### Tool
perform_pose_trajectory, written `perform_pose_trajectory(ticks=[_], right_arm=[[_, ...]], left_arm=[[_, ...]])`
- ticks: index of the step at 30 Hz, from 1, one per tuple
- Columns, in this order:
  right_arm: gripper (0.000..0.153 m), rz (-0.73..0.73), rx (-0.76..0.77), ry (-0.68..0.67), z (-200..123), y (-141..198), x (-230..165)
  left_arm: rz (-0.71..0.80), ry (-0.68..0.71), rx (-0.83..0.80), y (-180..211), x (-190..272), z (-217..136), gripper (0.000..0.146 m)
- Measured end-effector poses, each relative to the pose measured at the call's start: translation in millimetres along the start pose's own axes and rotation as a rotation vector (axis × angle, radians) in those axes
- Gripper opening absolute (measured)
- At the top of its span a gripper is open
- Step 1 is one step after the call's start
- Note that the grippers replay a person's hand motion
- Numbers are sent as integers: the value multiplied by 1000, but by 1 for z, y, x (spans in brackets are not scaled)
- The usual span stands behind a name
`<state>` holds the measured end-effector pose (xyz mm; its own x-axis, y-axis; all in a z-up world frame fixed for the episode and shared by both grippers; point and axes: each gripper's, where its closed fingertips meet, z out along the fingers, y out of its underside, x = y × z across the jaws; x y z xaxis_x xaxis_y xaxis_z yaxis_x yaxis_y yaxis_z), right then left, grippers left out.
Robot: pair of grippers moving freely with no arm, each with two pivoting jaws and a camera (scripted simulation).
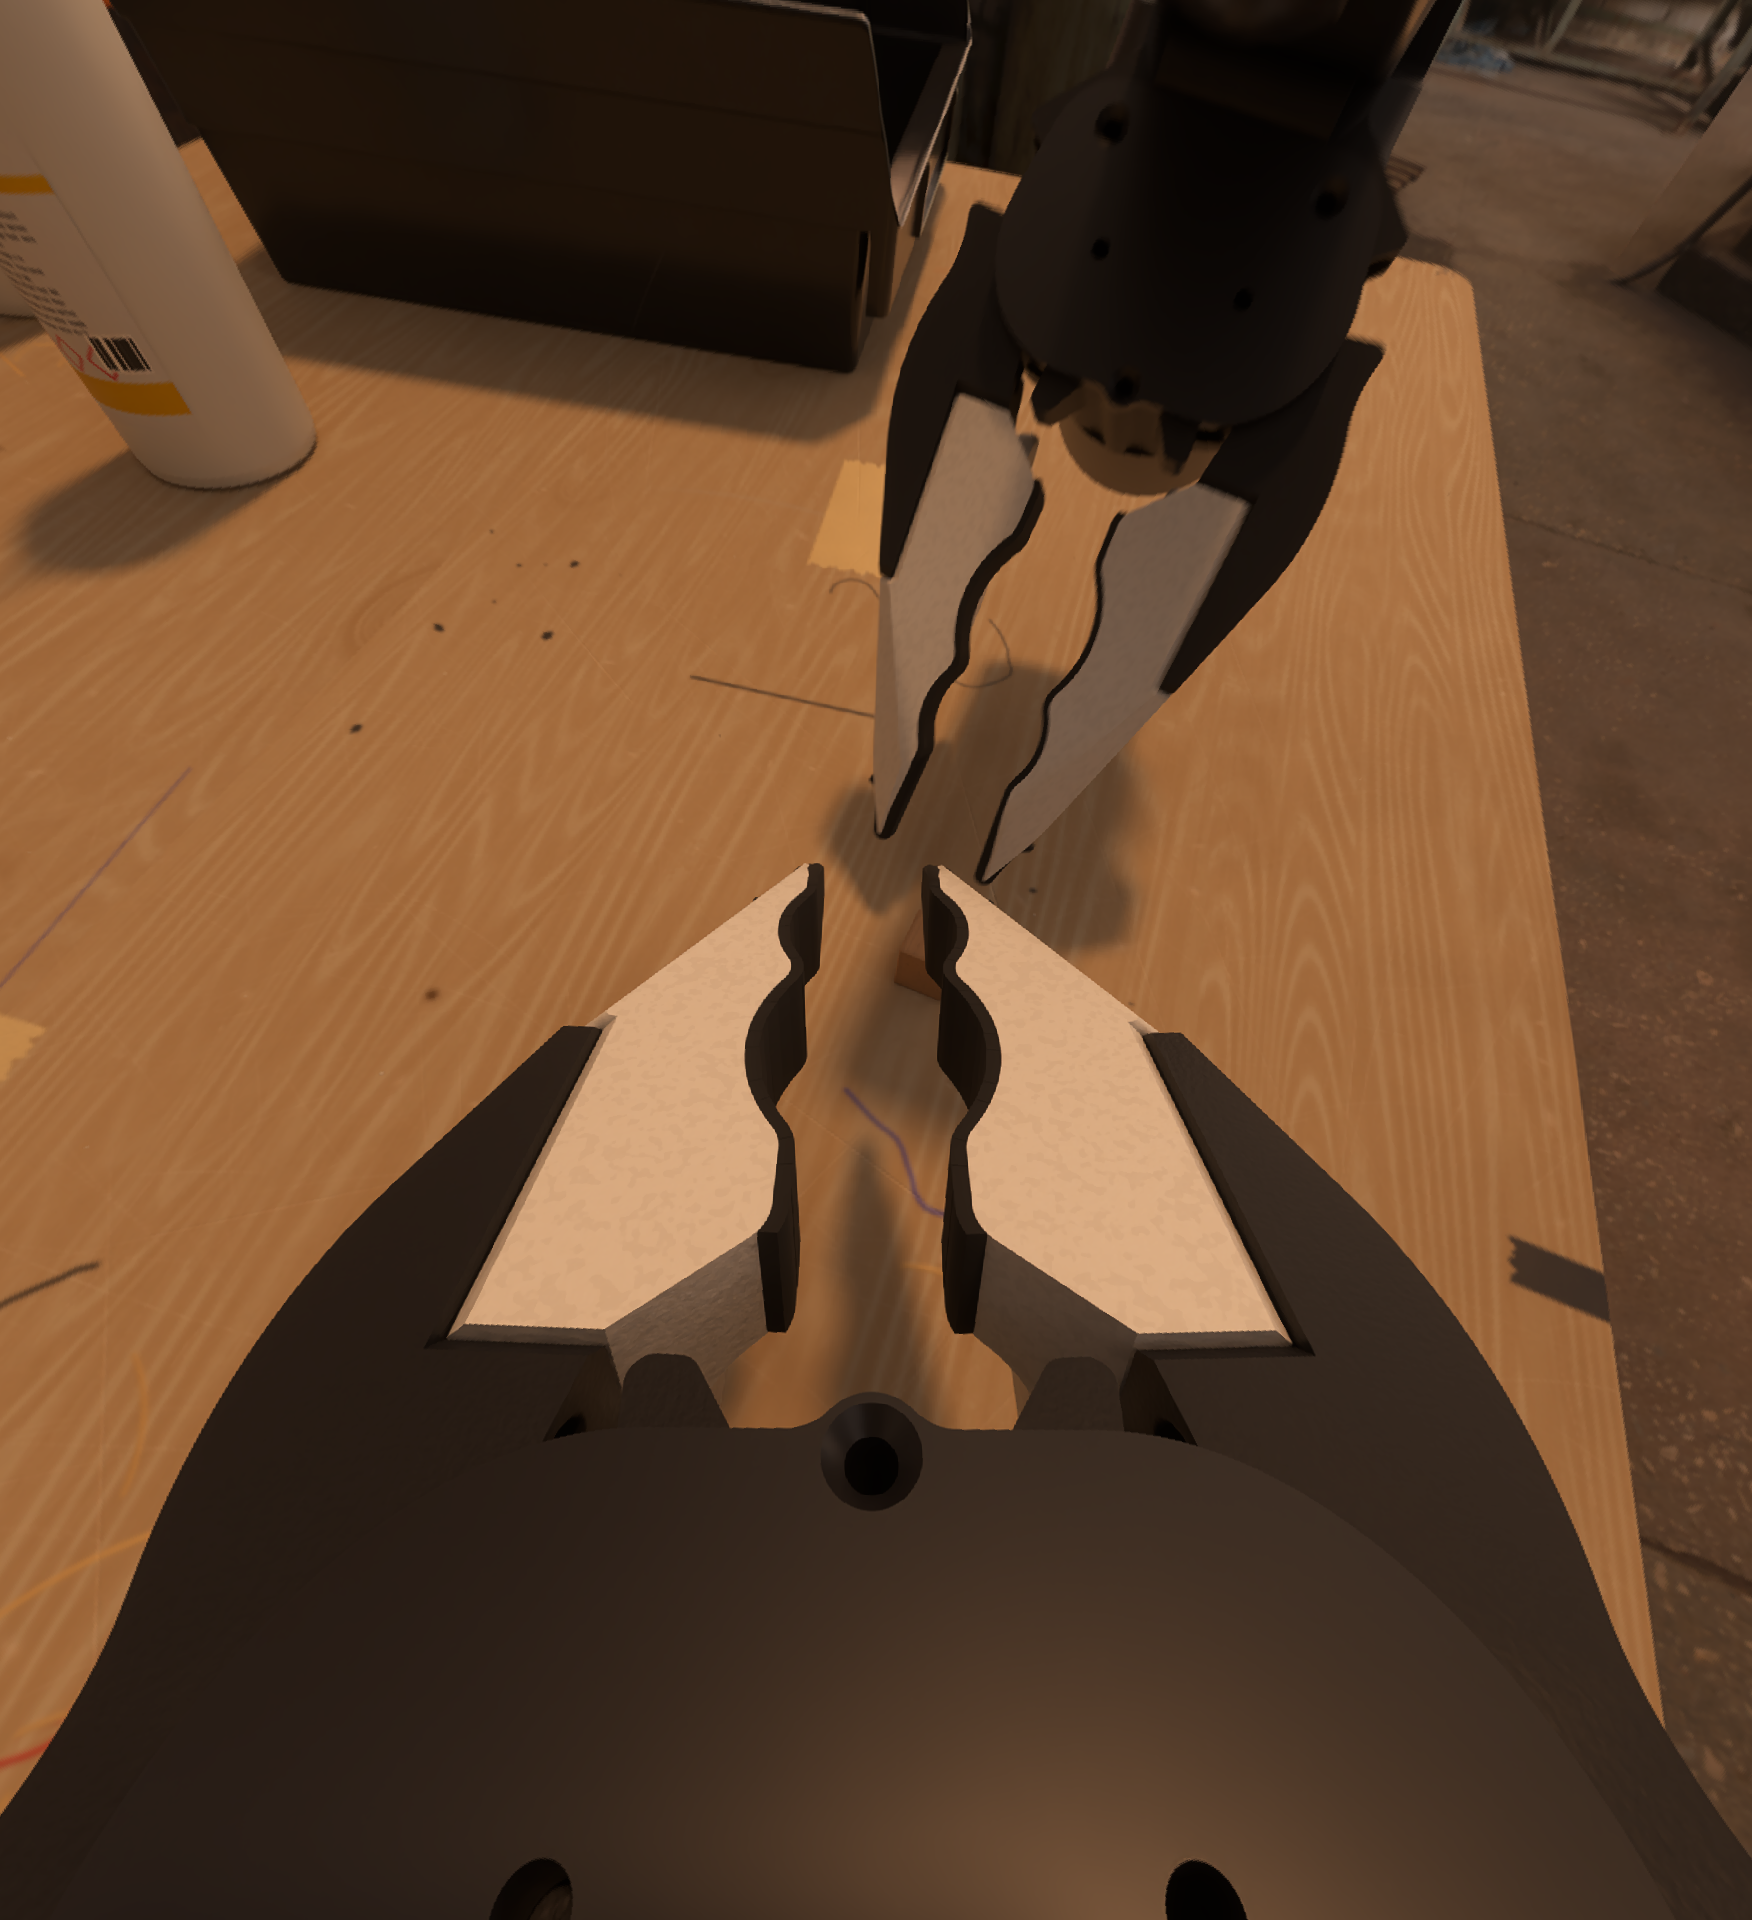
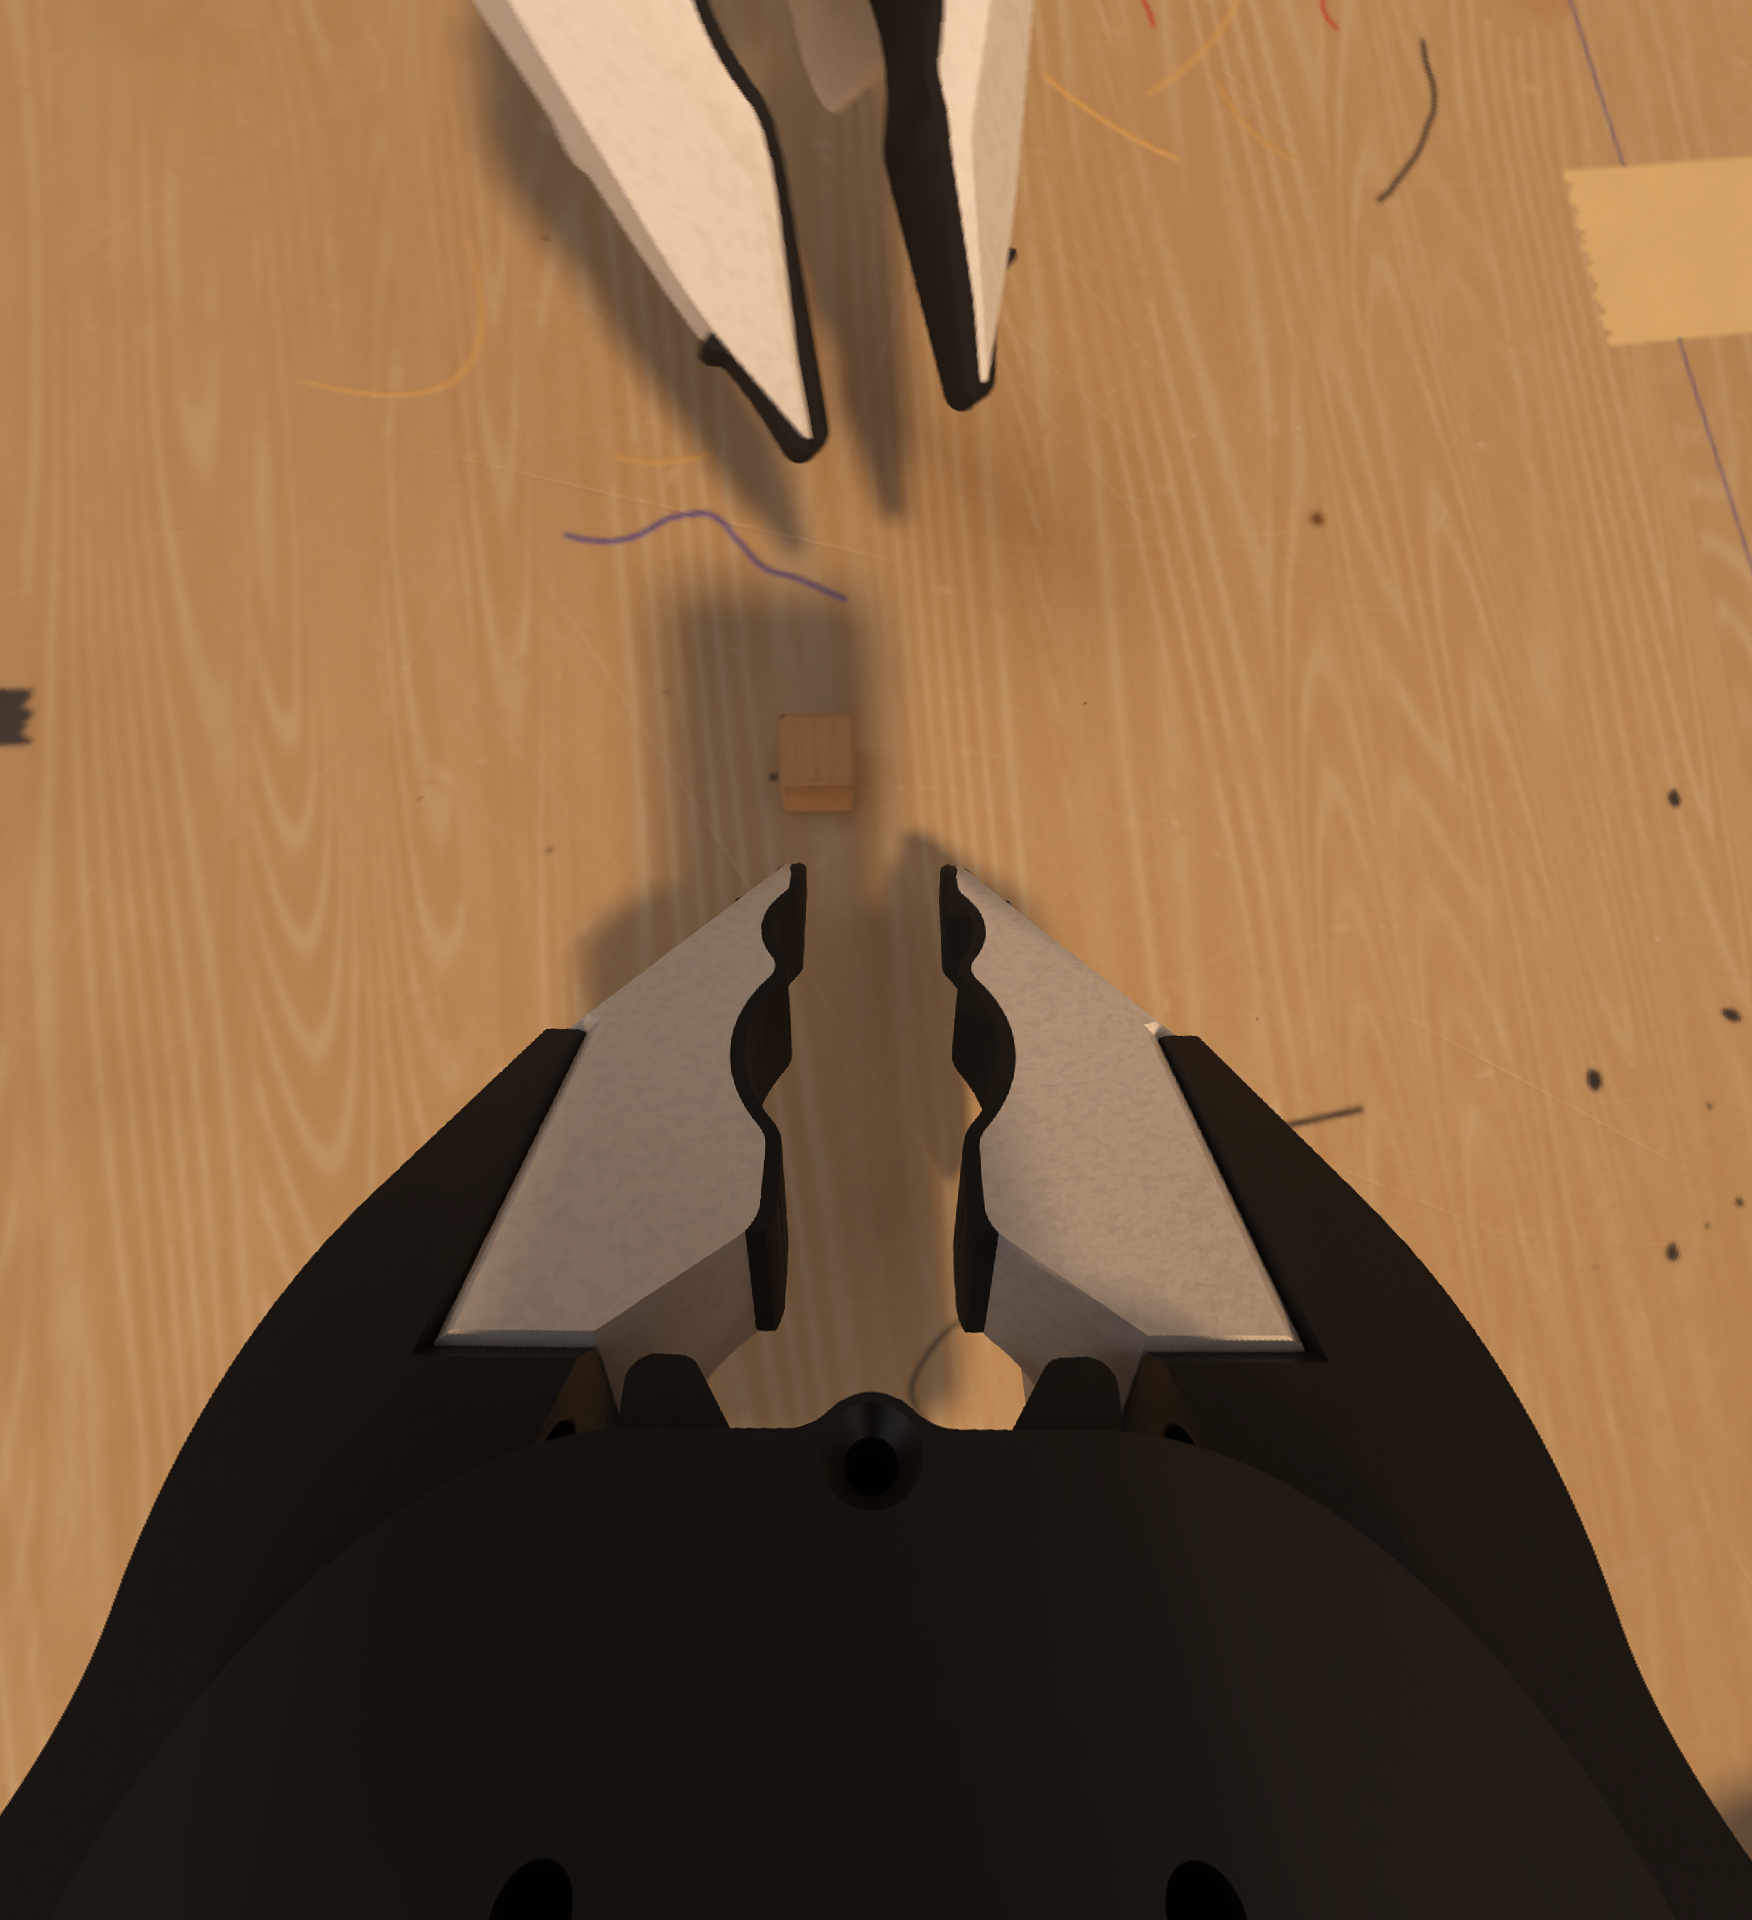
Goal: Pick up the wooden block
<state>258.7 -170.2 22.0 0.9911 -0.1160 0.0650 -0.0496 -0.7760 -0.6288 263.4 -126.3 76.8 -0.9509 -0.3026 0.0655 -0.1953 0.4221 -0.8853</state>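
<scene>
Pale wood on pale wood: the wooden block [image 2: 817,764] sits on the table [image 2: 228,623], just ahead of our right gripper [image 2: 872,878], a touch left of its centreline. Its jaws stand apart, empty; so do those of the left gripper [image 1: 872,878]. We judge it the approach: next we shift slightly left, then descend until the fingers straddle the block.

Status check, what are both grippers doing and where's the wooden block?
Left gripper open, empty. Right gripper open, empty. Wooden block on table between them, ungrasped. Nothing in the way.
</scene>
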Motion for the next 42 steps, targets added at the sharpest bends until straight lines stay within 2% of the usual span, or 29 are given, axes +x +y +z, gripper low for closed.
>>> perform_pose_trajectory(ticks=[6,10,15,19,22,30,33,36,42], right_arm=[[23,47,-50,-17,16,1,5],[12,60,-28,-49,19,-1,2],[5,61,-23,-54,19,-1,2],[19,34,-18,-43,13,-4,0],[22,7,19,-60,10,-13,-7],[23,20,-12,-79,25,-14,-11],[14,28,-5,-90,28,-14,-12],[14,25,2,-97,28,-15,-13],[14,40,30,-68,-2,-8,-5]], left_arm=[[13,-2,32,-6,2,-4,18],[18,-1,41,-8,3,-5,18],[16,-6,44,-8,2,-5,18],[20,-9,40,-7,2,-5,19],[24,-14,43,-8,2,-5,19],[20,-18,56,-9,1,-6,19],[19,-16,64,-11,2,-7,19],[22,-16,65,-11,2,-8,19],[28,-17,58,-9,3,-7,19]])
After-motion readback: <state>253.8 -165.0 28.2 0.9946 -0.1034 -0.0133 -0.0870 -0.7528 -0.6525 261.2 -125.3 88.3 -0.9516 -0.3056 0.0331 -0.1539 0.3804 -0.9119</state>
